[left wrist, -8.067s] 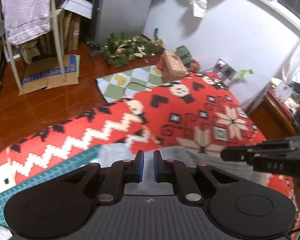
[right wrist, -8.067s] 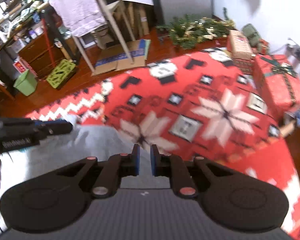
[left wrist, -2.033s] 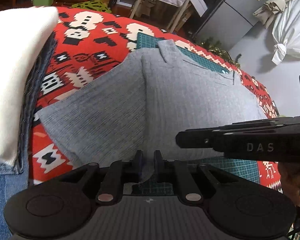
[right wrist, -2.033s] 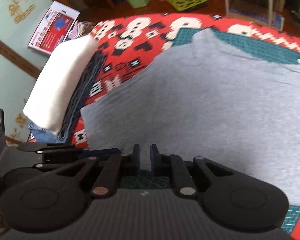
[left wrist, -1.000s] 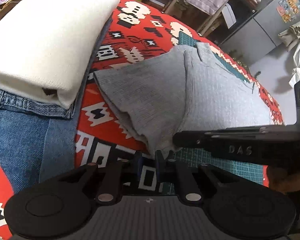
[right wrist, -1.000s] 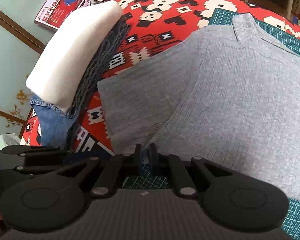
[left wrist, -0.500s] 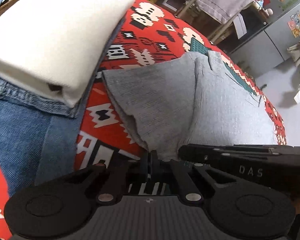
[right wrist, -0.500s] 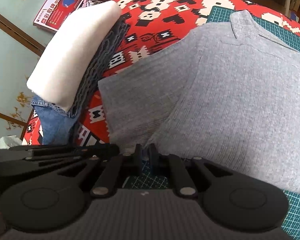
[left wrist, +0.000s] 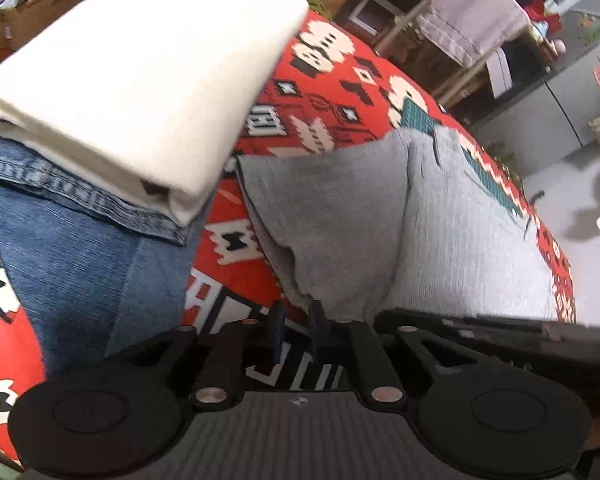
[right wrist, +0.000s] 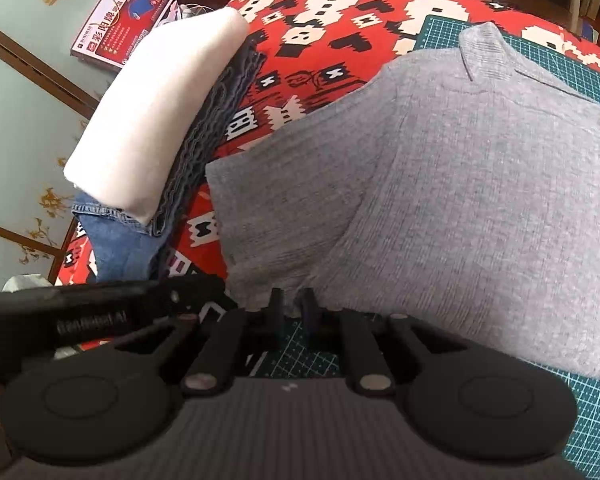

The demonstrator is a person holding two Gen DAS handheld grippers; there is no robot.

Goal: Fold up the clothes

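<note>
Grey shirt (right wrist: pixel 460 184) spread over green cutting mat (right wrist: pixel 596 412) on red patterned blanket (left wrist: pixel 340 92); both grippers' jaws slightly parted, gripping nothing, at the hem.

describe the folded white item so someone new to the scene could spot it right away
Find the red patterned blanket covering the surface. Left of the grey collared shirt sits a small stack of clothes. The folded white item is the thick, plain cream slab on top, above the dark knit and blue jeans.
</note>
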